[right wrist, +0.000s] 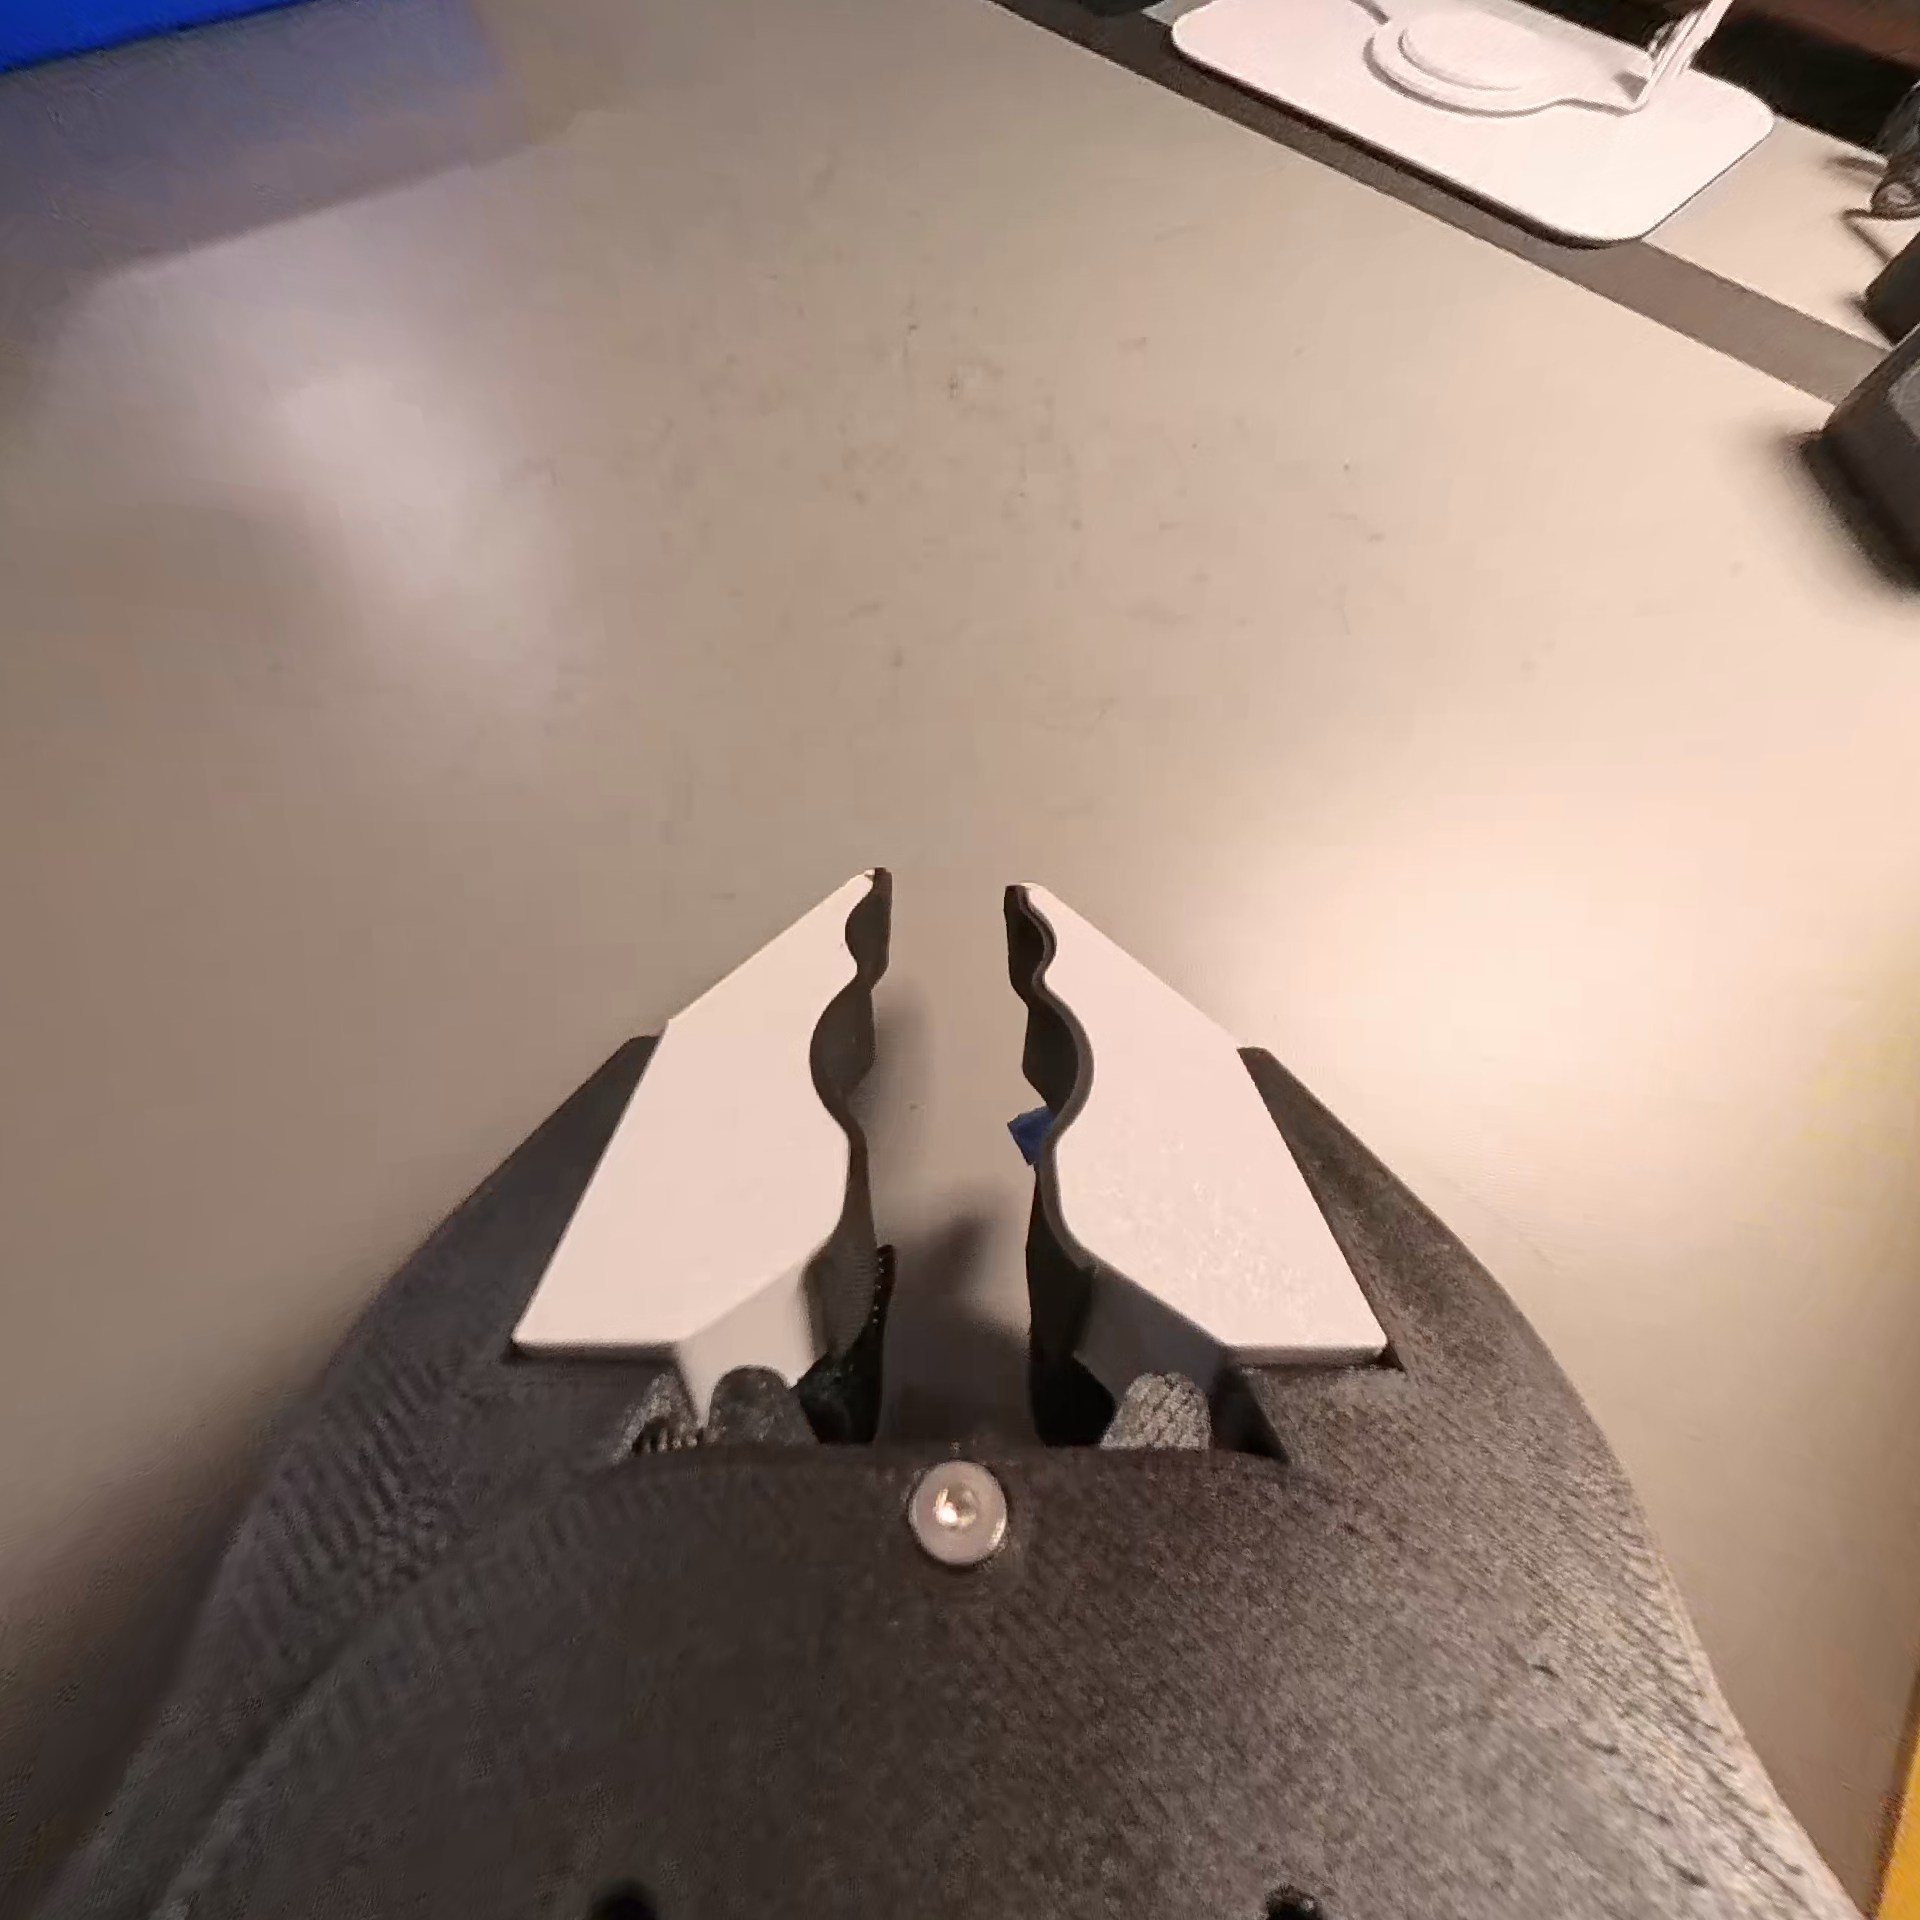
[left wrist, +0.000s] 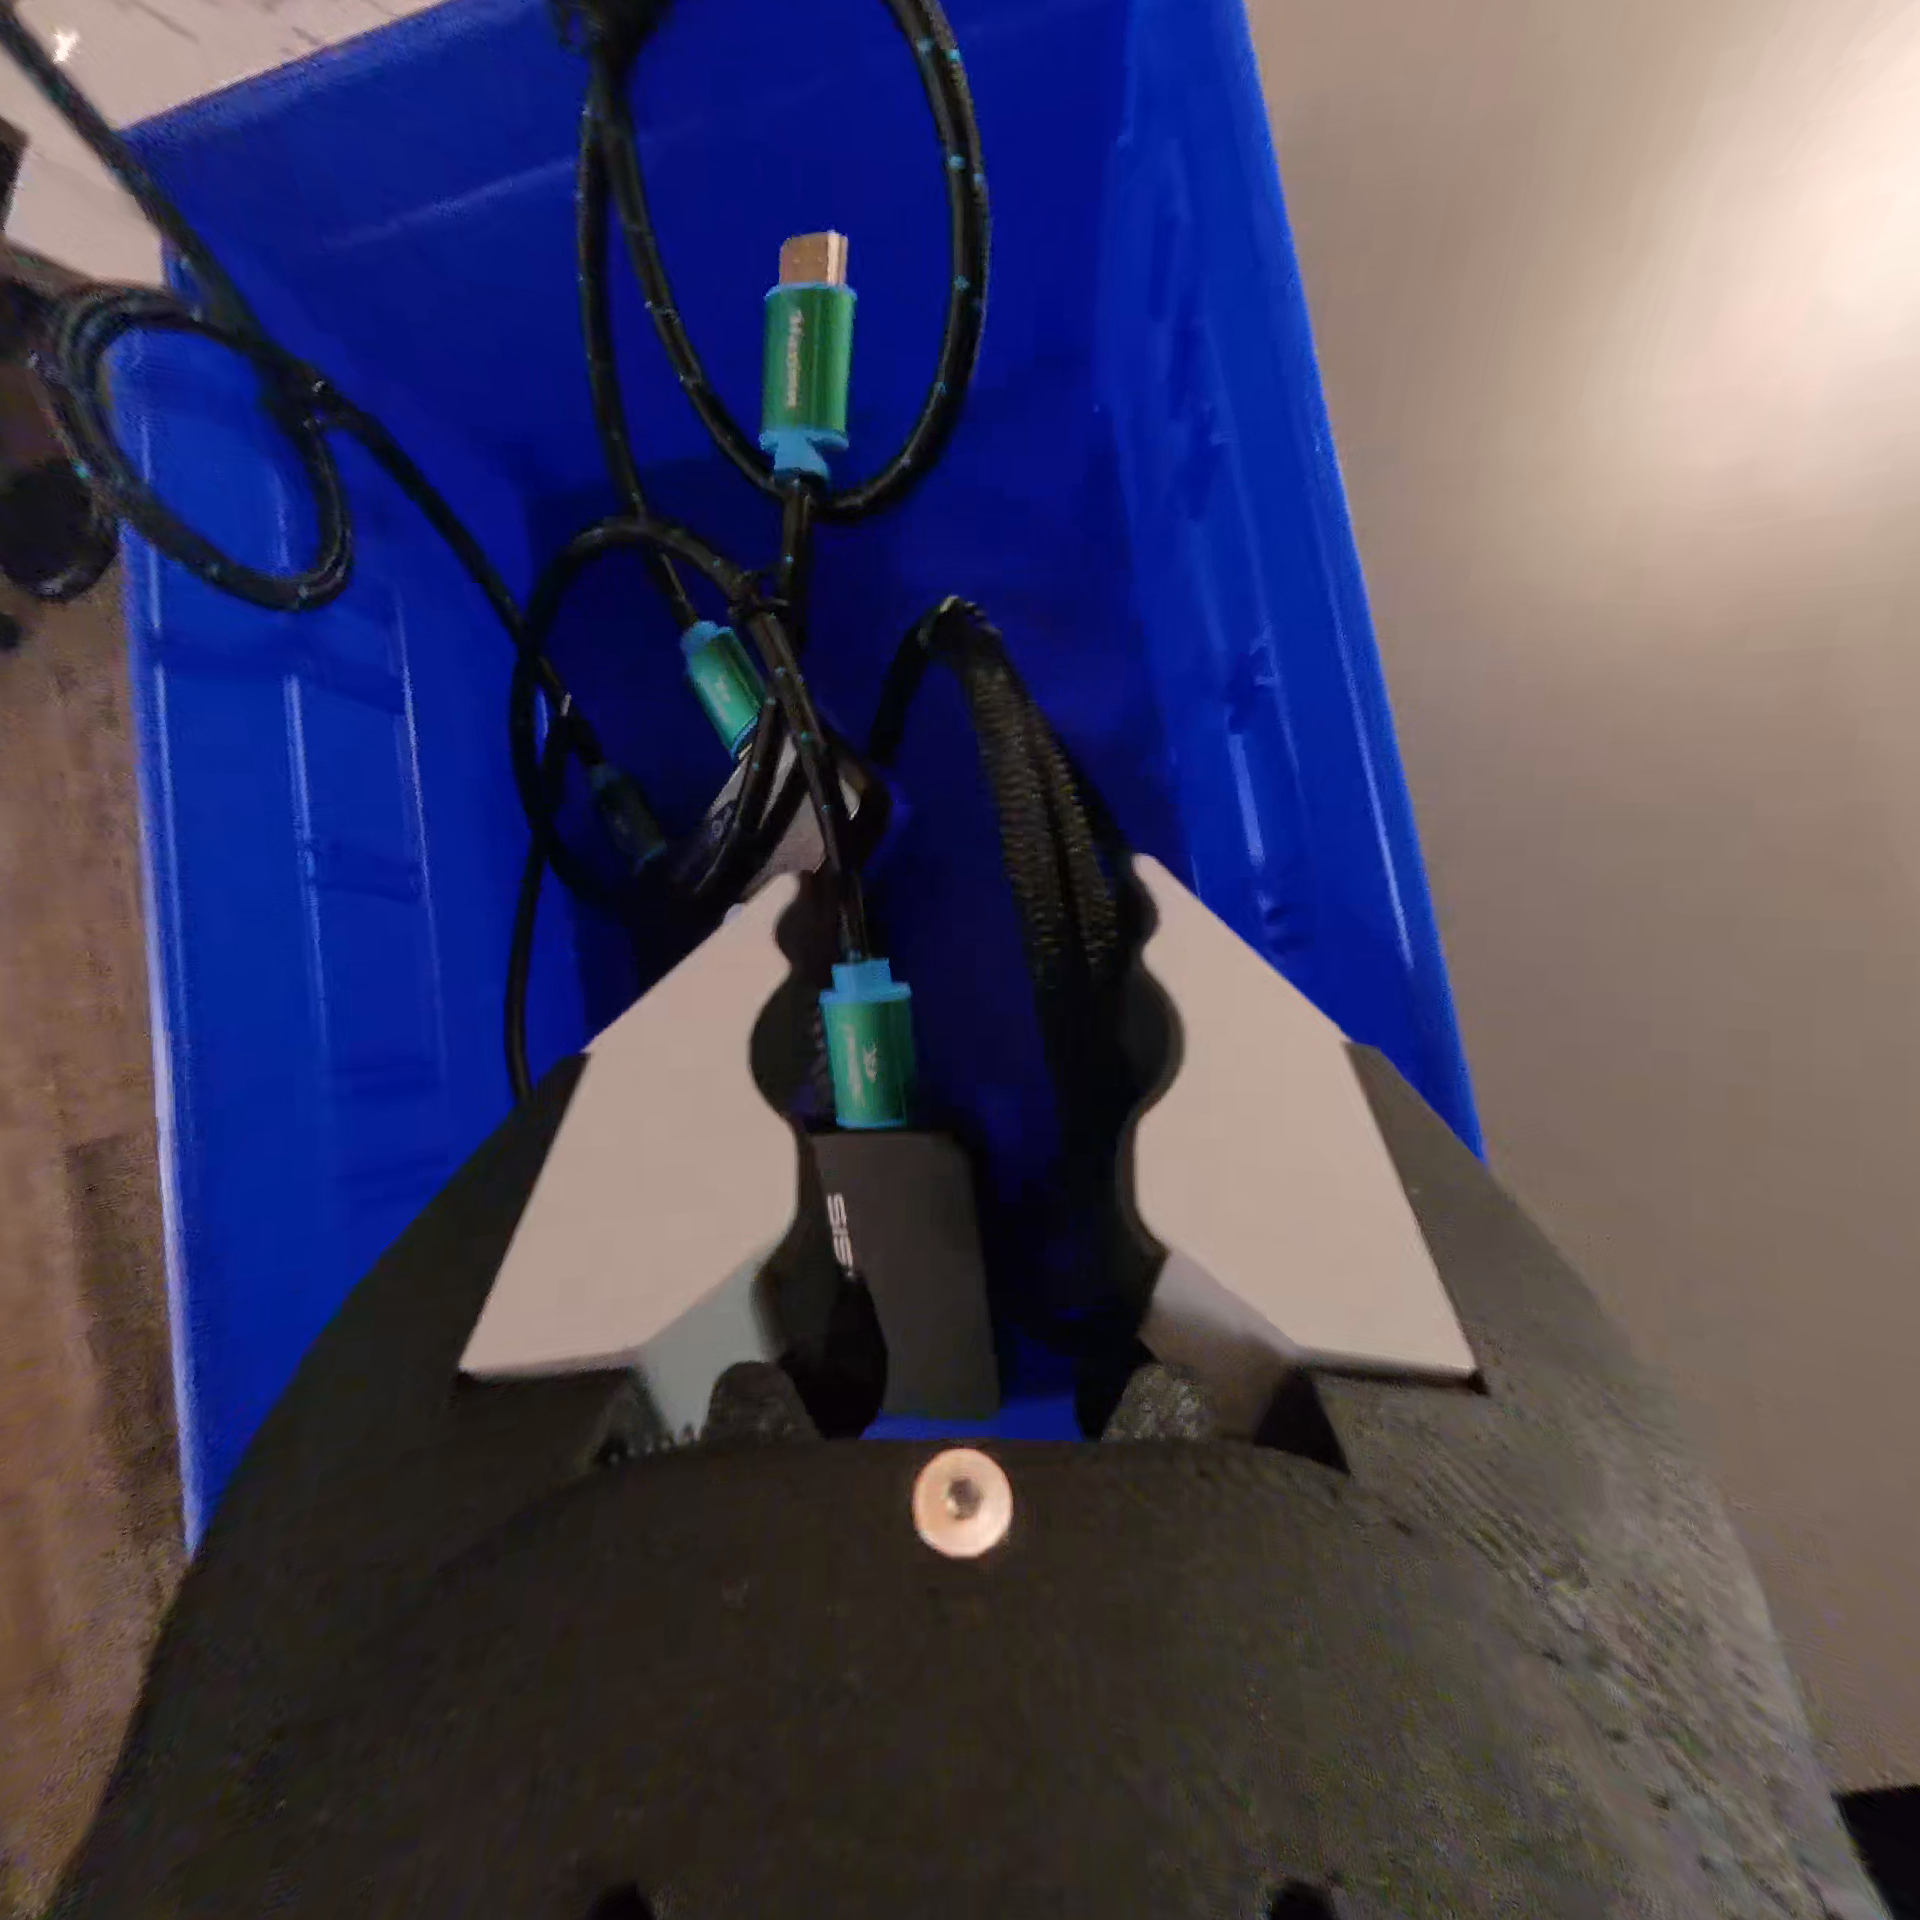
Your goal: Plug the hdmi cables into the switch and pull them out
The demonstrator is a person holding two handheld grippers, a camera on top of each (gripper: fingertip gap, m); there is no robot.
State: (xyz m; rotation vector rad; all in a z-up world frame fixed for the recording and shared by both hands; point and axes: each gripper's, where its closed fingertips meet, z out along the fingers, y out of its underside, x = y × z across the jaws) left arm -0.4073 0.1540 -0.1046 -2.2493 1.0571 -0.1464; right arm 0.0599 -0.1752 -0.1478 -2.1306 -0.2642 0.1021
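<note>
In the left wrist view, a blue bin [left wrist: 343, 831] holds tangled black braided HDMI cables [left wrist: 613, 312] with green plugs. My left gripper [left wrist: 966, 873] is open, reaching into the bin. A black switch box [left wrist: 904, 1257] lies between its fingers, with a green plug [left wrist: 868, 1055] seated in its far end; neither finger visibly clamps it. A loose green plug [left wrist: 808, 348] with a bare metal tip lies farther in. Another green plug [left wrist: 720, 691] meets a grey-black device [left wrist: 774, 821]. My right gripper [right wrist: 945, 883] is slightly open and empty over a beige table [right wrist: 727, 520].
A thick black sleeved cable [left wrist: 1049, 831] runs beside the left gripper's right finger. A cable loop [left wrist: 260, 468] hangs over the bin's left wall. In the right wrist view, a white flat base [right wrist: 1507, 135] and a dark block [right wrist: 1870, 457] sit at the far right. About 60 cm separates my left fingertips from my right. The dark block [right wrist: 1870, 457] sits 30 cm or so from the ends of my right fingers.
</note>
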